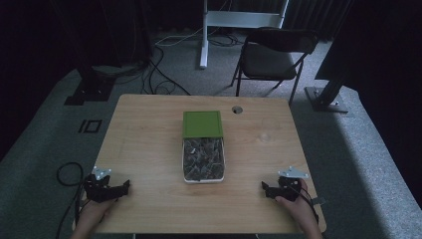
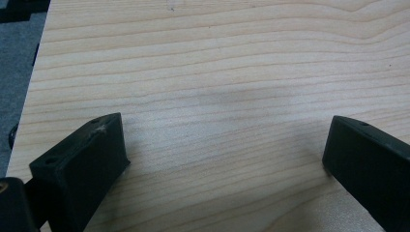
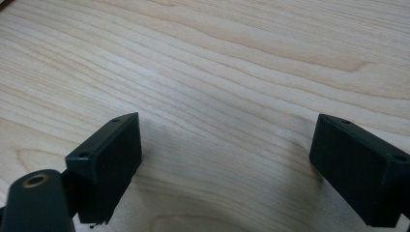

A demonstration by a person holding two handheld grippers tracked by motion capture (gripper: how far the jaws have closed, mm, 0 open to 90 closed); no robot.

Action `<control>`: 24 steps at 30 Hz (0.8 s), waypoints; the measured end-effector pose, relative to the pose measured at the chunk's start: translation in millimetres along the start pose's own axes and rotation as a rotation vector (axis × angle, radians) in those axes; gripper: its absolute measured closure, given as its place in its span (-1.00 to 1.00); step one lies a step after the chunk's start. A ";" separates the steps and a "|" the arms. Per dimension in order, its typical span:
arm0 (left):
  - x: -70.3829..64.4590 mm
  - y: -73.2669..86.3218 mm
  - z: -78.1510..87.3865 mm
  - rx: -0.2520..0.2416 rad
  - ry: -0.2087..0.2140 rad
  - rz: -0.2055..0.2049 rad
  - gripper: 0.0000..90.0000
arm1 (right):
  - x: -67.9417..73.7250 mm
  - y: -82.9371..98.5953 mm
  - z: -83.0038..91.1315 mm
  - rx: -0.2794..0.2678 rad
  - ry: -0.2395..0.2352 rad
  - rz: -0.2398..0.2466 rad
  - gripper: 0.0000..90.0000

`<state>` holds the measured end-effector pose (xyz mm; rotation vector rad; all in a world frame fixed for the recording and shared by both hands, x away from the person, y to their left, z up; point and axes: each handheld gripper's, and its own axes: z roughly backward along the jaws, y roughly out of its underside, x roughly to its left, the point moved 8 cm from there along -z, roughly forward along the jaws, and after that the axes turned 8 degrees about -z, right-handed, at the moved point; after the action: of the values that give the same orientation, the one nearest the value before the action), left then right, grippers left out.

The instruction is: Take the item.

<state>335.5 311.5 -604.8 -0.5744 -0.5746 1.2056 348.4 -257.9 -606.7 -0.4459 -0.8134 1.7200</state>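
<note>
- My left gripper (image 1: pixel 124 187) and right gripper (image 1: pixel 266 189) rest on the tabletop (image 1: pixel 144 144), jaws wide apart, empty.
- Approach the box (image 1: pixel 203 159) slowly, gripping its green lid (image 1: pixel 202 123) squarely.

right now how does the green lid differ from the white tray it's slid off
The green lid is flat, opaque green and lies farther from the person, covering the far end of the white tray. The white tray is pale-rimmed, open, and filled with dark small pieces. Both are rectangular and rest mid-table.
</note>
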 end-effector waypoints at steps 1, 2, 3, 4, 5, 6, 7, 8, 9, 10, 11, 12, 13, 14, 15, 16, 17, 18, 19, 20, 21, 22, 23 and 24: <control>0.0 0.0 0.0 0.000 0.000 0.000 -0.95 | 0.0 0.0 0.0 0.000 0.000 0.000 -0.76; 0.0 0.0 0.0 0.000 0.000 0.000 -0.95 | 0.0 0.0 0.0 0.000 0.000 0.000 -0.76; -0.1 0.0 0.0 0.000 0.000 0.000 -0.95 | 0.0 0.0 0.0 -0.001 0.000 0.001 -0.76; -0.1 0.0 0.0 0.000 0.000 0.000 -0.95 | 0.0 0.0 0.0 -0.001 0.000 0.001 -0.76; -0.2 0.0 0.0 0.000 0.002 -0.002 -0.95 | 0.1 0.0 0.0 0.000 0.000 0.001 -0.76; -0.2 0.0 0.0 0.000 0.002 -0.002 -0.95 | 0.1 0.0 0.0 0.000 0.000 0.001 -0.76; -0.2 0.1 0.0 -0.001 0.003 -0.004 -0.95 | 0.2 0.0 0.1 -0.001 0.001 0.000 -0.76; -0.2 0.1 0.0 -0.001 0.003 -0.004 -0.95 | 0.2 0.0 0.0 -0.001 0.001 0.000 -0.76; -0.2 0.1 0.0 -0.001 0.003 -0.004 -0.95 | 0.2 0.0 0.1 -0.001 0.001 0.000 -0.75; -0.2 0.1 0.0 -0.001 0.003 -0.004 -0.95 | 0.1 0.0 0.1 -0.001 0.001 0.000 -0.75; -0.2 0.1 0.0 -0.001 0.003 -0.004 -0.95 | 0.1 0.0 0.1 -0.001 0.001 0.000 -0.75; -0.2 0.1 0.1 -0.001 0.003 -0.004 -0.95 | 0.0 0.1 0.3 -0.001 0.003 -0.002 -0.75; -0.2 0.1 0.1 -0.001 0.003 -0.004 -0.95 | -0.2 0.2 0.4 -0.002 0.003 -0.004 -0.75; -0.2 0.1 0.1 -0.001 0.003 -0.004 -0.95 | -0.3 0.4 0.6 -0.001 0.006 -0.006 -0.75; -0.2 0.1 0.1 -0.001 0.004 -0.004 -0.95 | -0.3 0.4 0.6 -0.001 0.006 -0.006 -0.75; -0.2 0.1 0.1 -0.001 0.003 -0.003 -0.95 | -0.1 0.5 0.7 -0.002 0.006 -0.006 -0.75; -0.2 0.1 0.1 -0.001 0.003 -0.003 -0.95 | 0.0 0.7 1.0 -0.002 0.006 -0.008 -0.75; -0.2 0.2 0.2 -0.001 0.003 -0.003 -0.95 | -0.2 0.9 1.2 -0.003 0.006 -0.012 -0.75; -0.1 0.4 0.3 -0.001 0.002 -0.004 -0.95 | -0.3 1.2 1.5 -0.002 0.011 -0.014 -0.75; -0.1 0.5 0.4 0.000 0.002 -0.004 -0.95 | -0.3 1.2 1.5 -0.002 0.011 -0.014 -0.75; -0.1 0.5 0.4 0.000 0.002 -0.004 -0.95 | -0.2 1.3 1.5 -0.002 0.013 -0.014 -0.75; -0.1 0.4 0.4 0.000 0.002 -0.004 -0.95 | -0.1 1.4 1.6 -0.003 0.014 -0.016 -0.75; -0.1 0.4 0.4 0.000 0.002 -0.004 -0.95 | 0.0 1.5 1.7 -0.002 0.016 -0.018 -0.75; -0.1 0.5 0.4 0.000 0.002 -0.004 -0.95 | 0.0 1.5 1.9 -0.003 0.017 -0.020 -0.75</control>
<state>334.9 311.5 -604.8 -0.5742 -0.5737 1.2008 346.1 -258.7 -606.5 -0.4522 -0.8063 1.6944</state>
